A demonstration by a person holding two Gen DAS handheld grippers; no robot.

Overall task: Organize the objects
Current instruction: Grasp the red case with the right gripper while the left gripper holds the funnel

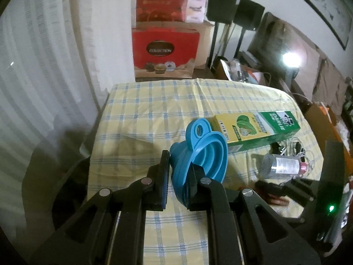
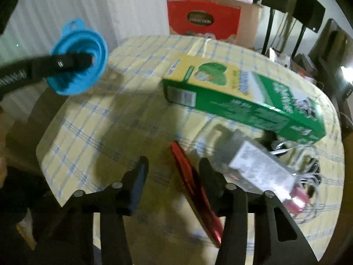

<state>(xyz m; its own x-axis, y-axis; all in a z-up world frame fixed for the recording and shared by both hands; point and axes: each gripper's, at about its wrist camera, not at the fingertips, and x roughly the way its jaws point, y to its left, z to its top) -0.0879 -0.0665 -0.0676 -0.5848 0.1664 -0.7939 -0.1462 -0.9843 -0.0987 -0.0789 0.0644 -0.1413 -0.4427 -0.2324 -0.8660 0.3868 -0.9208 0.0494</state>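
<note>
Above the checked tablecloth's [image 1: 154, 101] bare left half, the left gripper [image 1: 179, 172] holds the blue funnel [image 1: 198, 152] clamped by its rim; right gripper [image 2: 173, 174] fingers spread over a red strip [image 2: 194, 185]; toothpaste box [image 2: 242, 97] and bottle [image 2: 264, 172] crowd the right edge.

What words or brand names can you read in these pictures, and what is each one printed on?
"DARLIE": on the green and yellow toothpaste box.
"COLLECTION": on the red gift box behind the table.
Clear bottle label: too small to read.
Barcode digits and other small print on the toothpaste box: blurred.
</note>
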